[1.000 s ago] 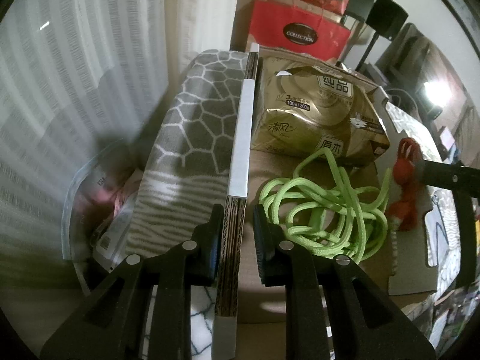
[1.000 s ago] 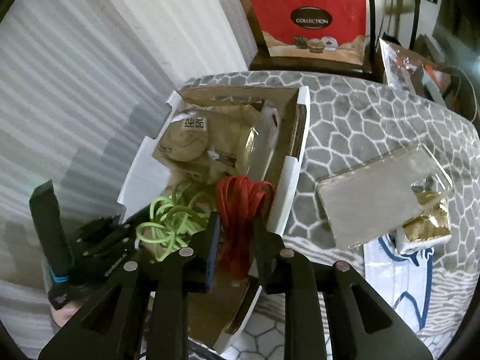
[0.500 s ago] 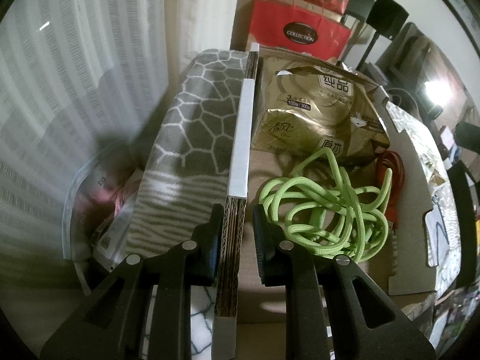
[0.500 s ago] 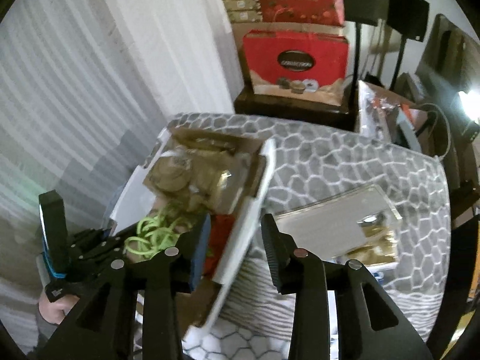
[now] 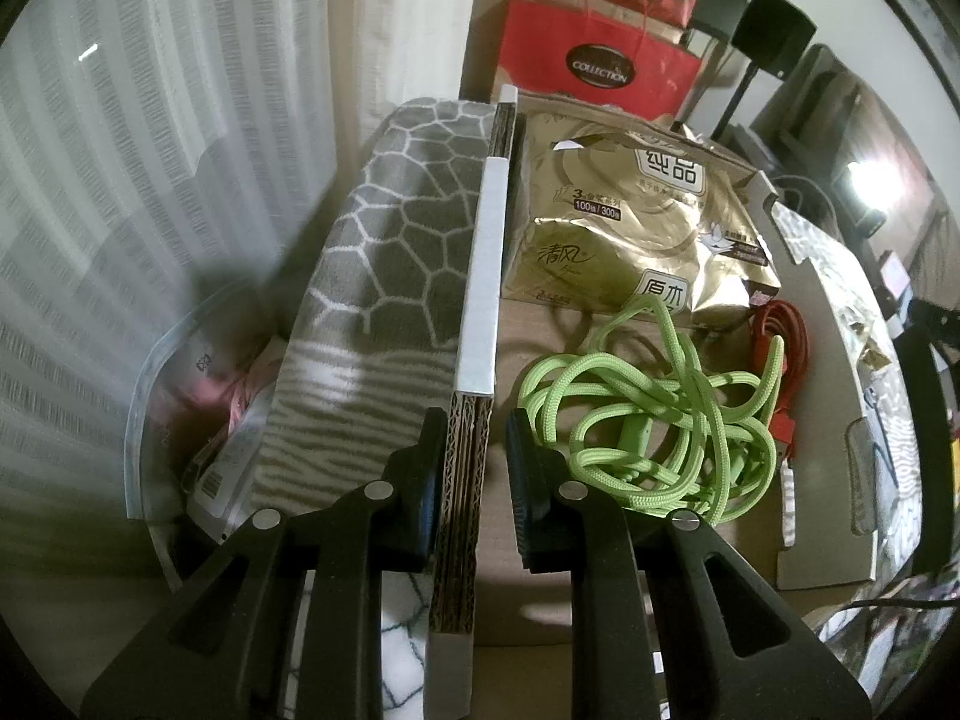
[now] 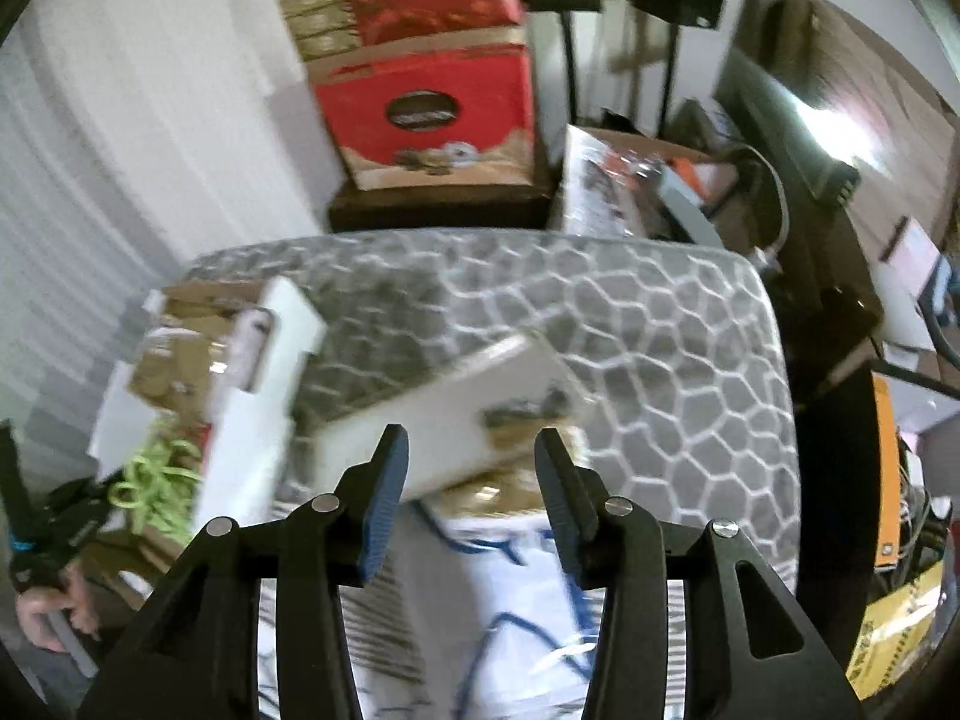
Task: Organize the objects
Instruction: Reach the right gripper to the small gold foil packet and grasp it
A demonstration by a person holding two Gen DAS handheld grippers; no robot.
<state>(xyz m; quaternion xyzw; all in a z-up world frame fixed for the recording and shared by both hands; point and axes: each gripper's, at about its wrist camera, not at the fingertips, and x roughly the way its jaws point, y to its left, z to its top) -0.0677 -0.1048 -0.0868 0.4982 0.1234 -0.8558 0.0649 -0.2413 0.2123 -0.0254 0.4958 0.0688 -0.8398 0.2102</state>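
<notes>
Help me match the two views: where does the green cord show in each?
Left wrist: the green cord lies right of centre inside the box, in front of the gold tissue pack.
Right wrist: a blurred green tangle at the left edge, inside the same box.
Shared landmark: the red bag behind the table.

Left claw (image 5: 469, 468) clamps the cardboard box wall (image 5: 480, 276) beside green cord (image 5: 648, 420).

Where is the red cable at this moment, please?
In the left wrist view, the red cable lies inside the cardboard box, against its right wall, beside the green rope and below the gold tissue pack.
</notes>
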